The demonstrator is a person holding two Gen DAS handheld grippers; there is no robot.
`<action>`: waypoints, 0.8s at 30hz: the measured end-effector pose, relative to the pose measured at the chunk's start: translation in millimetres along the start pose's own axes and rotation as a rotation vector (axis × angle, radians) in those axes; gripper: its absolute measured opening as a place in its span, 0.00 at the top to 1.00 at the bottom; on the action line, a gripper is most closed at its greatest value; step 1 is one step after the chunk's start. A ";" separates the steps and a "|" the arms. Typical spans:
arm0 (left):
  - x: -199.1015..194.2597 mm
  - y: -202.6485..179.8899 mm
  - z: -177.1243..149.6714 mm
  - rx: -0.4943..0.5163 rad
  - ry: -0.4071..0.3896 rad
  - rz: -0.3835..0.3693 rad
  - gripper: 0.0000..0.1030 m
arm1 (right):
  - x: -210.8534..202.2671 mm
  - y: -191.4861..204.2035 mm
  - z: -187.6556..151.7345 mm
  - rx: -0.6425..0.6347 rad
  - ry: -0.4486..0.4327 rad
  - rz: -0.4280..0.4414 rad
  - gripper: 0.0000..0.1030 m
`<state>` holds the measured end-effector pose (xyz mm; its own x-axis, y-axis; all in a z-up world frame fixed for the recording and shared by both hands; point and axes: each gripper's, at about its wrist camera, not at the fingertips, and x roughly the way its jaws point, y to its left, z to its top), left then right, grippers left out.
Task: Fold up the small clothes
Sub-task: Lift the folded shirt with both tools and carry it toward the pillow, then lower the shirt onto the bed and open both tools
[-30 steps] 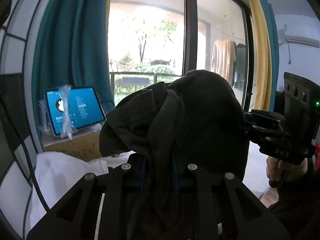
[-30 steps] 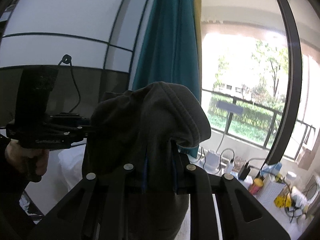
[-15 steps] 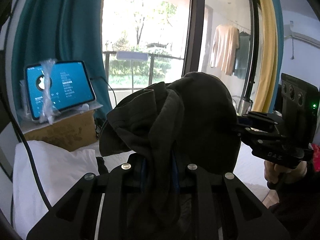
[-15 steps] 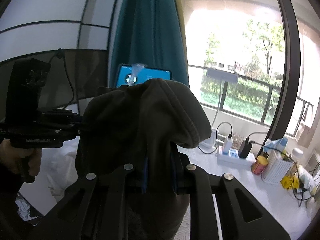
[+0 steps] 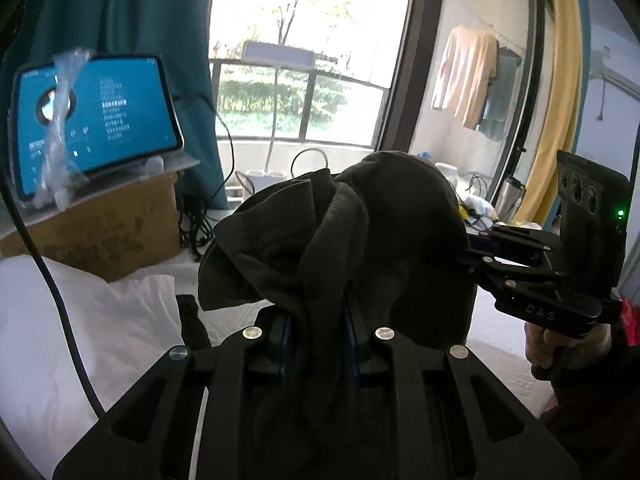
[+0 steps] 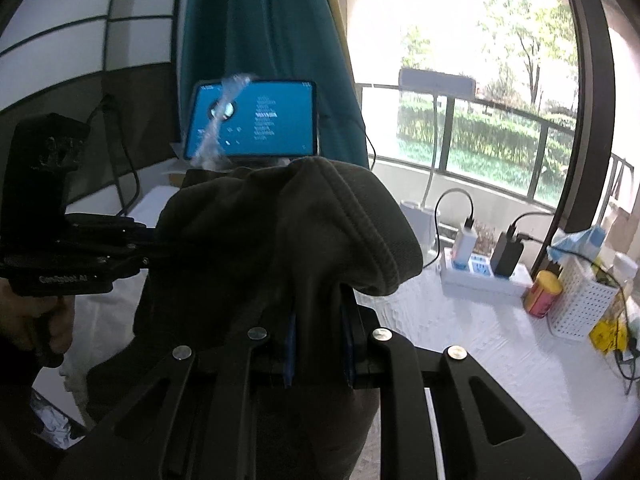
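1. The room behind is a bright window with teal curtains, a lit tablet (image 5: 94, 120) propped on a cardboard box (image 5: 100, 228), and a white-covered surface (image 6: 480, 340) below carrying a power strip (image 6: 476, 276) and chargers.
2. My left gripper (image 5: 316, 344) is clamped narrow on a bunched fold of the dark garment (image 5: 344, 240); my right gripper (image 6: 318, 344) pinches another part of it just as tightly. The cloth hangs in the air between them, above the surface.
3. Each grip holds a thick wad, not a clean edge, so I judge the fabric may slide out when I pull it taut.
4. With the cloth bunched over both cameras, I may lay it down crooked or creased.
5. If I swing right while lowering, the hanging part could catch the cables or knock the red can (image 6: 540, 294).
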<state>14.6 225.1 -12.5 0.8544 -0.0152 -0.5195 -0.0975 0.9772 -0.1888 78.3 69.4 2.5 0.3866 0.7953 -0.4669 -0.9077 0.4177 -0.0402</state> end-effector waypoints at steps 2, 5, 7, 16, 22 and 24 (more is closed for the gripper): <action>10.8 6.8 -0.8 -0.012 0.018 -0.001 0.78 | 13.5 -5.3 -2.6 0.011 0.025 0.003 0.83; 26.2 16.6 -0.7 -0.027 0.043 -0.003 0.78 | 32.4 -12.0 -5.4 0.025 0.058 0.007 0.83; 39.4 25.2 -2.1 -0.039 0.066 0.000 0.78 | 46.3 -18.1 -7.4 0.035 0.080 0.010 0.83; 88.4 63.5 -10.6 -0.100 0.153 0.020 0.78 | 108.7 -41.6 -23.6 0.079 0.186 0.026 0.83; 113.2 94.5 -19.6 -0.221 0.228 0.035 0.78 | 140.9 -54.5 -32.8 0.095 0.246 0.022 0.83; 115.9 101.0 -18.1 -0.247 0.236 0.048 0.78 | 149.8 -61.8 -36.5 0.121 0.266 0.027 0.83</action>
<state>94.5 318.2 -106.9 0.7069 -0.0468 -0.7057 -0.2804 0.8975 -0.3404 186.4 146.7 -97.3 0.2914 0.6706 -0.6822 -0.8848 0.4599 0.0741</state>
